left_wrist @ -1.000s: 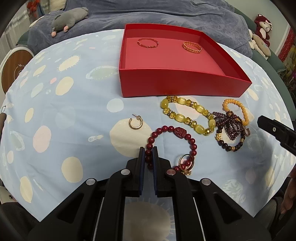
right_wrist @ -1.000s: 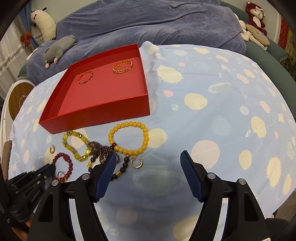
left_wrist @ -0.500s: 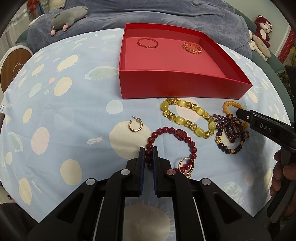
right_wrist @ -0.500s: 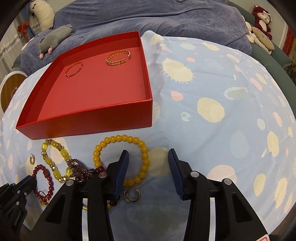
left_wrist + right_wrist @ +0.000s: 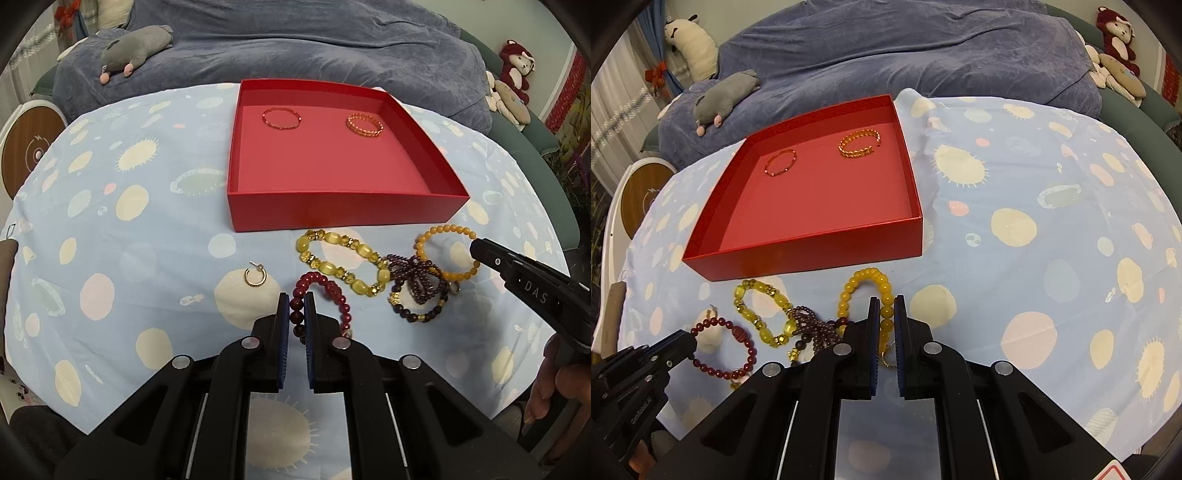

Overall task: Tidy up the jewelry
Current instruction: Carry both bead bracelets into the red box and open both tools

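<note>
Right gripper (image 5: 886, 314): fingers, wide apart a second ago, are now clamped on the orange bead bracelet (image 5: 866, 291), which has bunched from a round loop into a narrow one. Left gripper (image 5: 297, 314) has risen, pulling the dark red bead bracelet (image 5: 321, 291) up off the spotted cloth; its loop is drawn in and folded, no longer lying round.

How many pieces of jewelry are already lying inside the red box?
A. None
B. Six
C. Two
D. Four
C: the red box holds just a thin red bangle and a gold chain bracelet, side by side near its far wall; the other pieces lie on the spotted cloth outside it.
</note>
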Demonstrator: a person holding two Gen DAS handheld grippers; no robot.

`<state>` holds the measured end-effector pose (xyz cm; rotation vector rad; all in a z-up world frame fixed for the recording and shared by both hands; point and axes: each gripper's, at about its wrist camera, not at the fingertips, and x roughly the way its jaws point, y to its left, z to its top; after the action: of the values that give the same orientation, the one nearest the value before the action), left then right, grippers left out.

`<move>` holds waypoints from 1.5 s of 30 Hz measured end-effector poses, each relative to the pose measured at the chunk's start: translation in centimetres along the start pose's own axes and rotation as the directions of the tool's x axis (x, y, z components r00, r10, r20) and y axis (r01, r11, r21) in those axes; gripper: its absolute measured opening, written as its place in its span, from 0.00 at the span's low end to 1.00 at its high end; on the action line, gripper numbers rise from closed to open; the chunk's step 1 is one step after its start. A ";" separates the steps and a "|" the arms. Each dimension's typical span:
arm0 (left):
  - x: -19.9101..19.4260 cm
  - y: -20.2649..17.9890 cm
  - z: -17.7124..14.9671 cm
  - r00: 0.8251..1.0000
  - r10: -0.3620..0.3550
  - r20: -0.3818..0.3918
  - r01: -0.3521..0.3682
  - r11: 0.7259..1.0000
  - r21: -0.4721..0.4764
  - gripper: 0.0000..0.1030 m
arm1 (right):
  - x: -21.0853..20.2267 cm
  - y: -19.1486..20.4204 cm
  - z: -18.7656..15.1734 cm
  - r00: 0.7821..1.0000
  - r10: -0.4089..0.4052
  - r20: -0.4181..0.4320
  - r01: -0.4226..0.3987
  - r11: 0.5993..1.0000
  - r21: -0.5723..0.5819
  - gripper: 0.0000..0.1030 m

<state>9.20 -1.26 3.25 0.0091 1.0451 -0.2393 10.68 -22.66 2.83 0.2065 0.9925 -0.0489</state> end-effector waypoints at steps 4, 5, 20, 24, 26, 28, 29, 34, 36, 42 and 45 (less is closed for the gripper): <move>-1.9 -0.7 0.7 0.999 -0.018 0.029 0.017 1.000 0.012 0.07 | -2.5 0.1 -0.1 0.999 0.033 0.032 -0.033 0.999 0.009 0.07; -2.4 -0.9 0.8 0.999 -0.022 0.034 0.021 1.000 0.014 0.07 | -3.1 0.1 -0.1 0.998 0.041 0.039 -0.042 0.999 0.013 0.07; -8.0 -1.4 2.5 0.989 -0.122 0.086 0.119 0.992 0.038 0.07 | -7.4 -0.1 -2.0 0.995 0.088 0.045 -0.088 0.996 0.006 0.07; -8.3 -1.4 3.8 0.985 -0.150 0.090 0.147 0.988 0.043 0.08 | -7.1 0.6 -1.0 0.993 0.107 0.044 -0.106 0.994 -0.015 0.07; -8.1 -1.5 5.0 0.982 -0.164 0.095 0.160 0.986 0.053 0.08 | -6.9 1.2 0.4 0.991 0.123 0.052 -0.122 0.992 -0.030 0.07; -7.6 -1.7 6.6 0.979 -0.175 0.100 0.169 0.984 0.063 0.08 | -6.4 2.0 2.3 0.988 0.140 0.063 -0.137 0.989 -0.050 0.07; -7.2 -1.9 7.4 0.978 -0.180 0.102 0.173 0.982 0.070 0.08 | -6.2 2.4 3.4 0.986 0.152 0.070 -0.148 0.987 -0.057 0.07; -5.0 -2.4 12.5 0.969 -0.217 0.120 0.209 0.975 0.081 0.08 | -4.4 4.7 9.2 0.975 0.200 0.097 -0.190 0.977 -0.100 0.07; -3.7 -2.4 14.4 0.962 -0.246 0.120 0.239 0.968 0.076 0.08 | -3.1 5.4 11.0 0.972 0.213 0.096 -0.202 0.973 -0.112 0.07; 2.4 -1.1 17.5 0.948 -0.311 0.060 0.310 0.950 0.028 0.08 | 3.1 5.9 14.2 0.967 0.253 0.024 -0.250 0.964 -0.093 0.07; 5.9 -0.1 17.9 0.953 -0.302 0.022 0.301 0.953 0.010 0.07 | 6.5 5.3 14.4 0.971 0.240 -0.026 -0.241 0.968 -0.072 0.07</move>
<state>27.28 -4.69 7.26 -0.1487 1.0200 -0.5192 26.89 -19.92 5.84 0.2575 0.9787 0.2119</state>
